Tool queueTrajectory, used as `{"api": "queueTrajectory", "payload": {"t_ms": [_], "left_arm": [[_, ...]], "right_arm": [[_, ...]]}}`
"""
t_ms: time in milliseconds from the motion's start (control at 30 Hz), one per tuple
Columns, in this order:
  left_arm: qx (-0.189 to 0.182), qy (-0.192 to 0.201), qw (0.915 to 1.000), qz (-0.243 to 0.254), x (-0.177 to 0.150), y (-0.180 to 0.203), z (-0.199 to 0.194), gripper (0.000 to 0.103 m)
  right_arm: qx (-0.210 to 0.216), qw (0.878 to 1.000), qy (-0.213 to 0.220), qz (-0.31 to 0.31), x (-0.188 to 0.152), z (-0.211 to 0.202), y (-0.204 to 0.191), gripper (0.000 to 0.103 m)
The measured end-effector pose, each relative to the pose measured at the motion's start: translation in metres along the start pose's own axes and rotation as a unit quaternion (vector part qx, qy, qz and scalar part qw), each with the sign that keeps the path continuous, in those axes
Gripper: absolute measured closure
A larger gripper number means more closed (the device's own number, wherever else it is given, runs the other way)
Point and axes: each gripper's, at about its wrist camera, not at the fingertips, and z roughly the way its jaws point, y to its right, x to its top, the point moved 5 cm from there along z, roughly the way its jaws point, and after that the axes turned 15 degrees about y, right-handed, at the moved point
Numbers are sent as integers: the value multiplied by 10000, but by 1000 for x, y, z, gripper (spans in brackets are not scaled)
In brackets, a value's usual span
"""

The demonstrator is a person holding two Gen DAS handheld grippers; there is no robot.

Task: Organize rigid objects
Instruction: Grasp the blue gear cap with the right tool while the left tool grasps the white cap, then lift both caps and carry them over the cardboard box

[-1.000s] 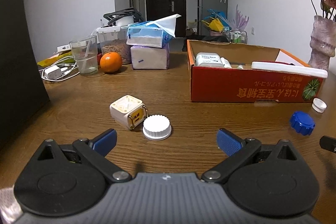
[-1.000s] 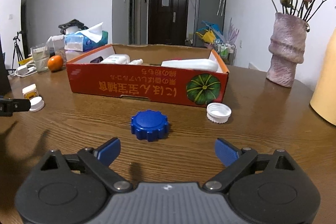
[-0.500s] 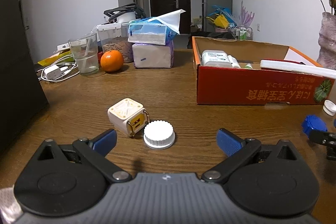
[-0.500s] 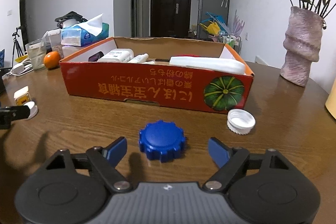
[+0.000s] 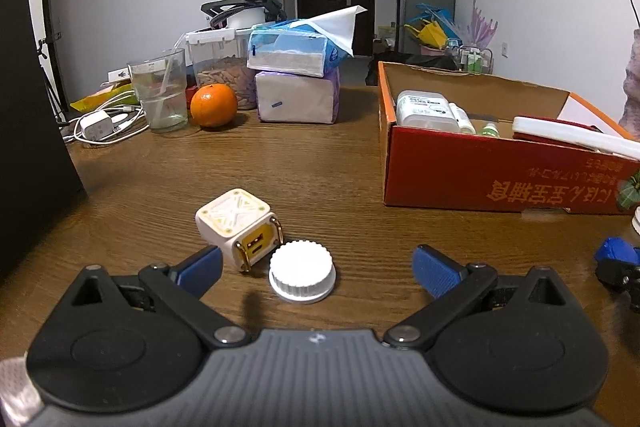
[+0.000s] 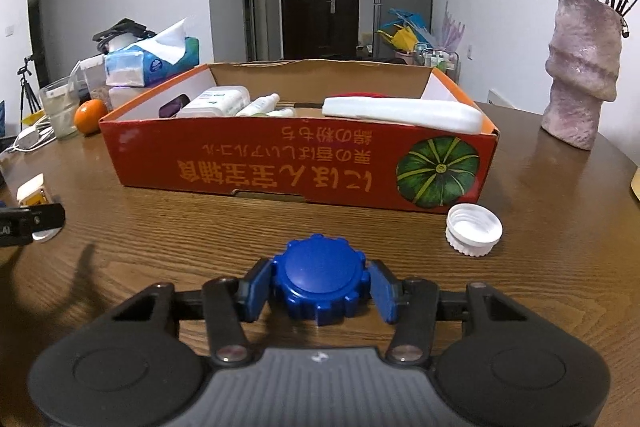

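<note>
Between the right gripper (image 6: 320, 289) jaws, just closed on it, the blue cap (image 6: 320, 277) lies flat, top up.

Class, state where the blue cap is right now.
In the right wrist view the blue cap sits on the table, low and central, between the right gripper's pads, before the red box.

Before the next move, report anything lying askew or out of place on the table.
The white cube charger lies tipped on its side, prongs facing sideways beside a loose white cap. Another white cap rests upside down, threads showing, before the red box.
</note>
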Motion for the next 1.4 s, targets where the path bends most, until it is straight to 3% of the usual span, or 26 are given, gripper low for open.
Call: {"api": "queueTrajectory", "payload": {"t_ms": [133,200,367,633,933,1400], "left_arm": [[136,-16,9999,-67,2,0,7,5],[169,-105,9998,-75,0,0,11,17],[295,-331,9988,-190,-5,-3,19,26],[281,-434,9986,-133,-8,-4,21,60],[217,-312,9993,-34,-6,9,11,62],[43,44,10000,-23,2,30,-16,62]], "right_arm": [[-11,10000,-1,-3,0,0,0,51],[-22,10000,10,2,0,0,0,51],[-46,10000,10,-4,1,0,1,51],[-125,9999,7,10,1,0,2,51],[-263,9994,199,52,3,-7,6,51],[-119,9977,645,-173,10,-27,-3,51]]}}
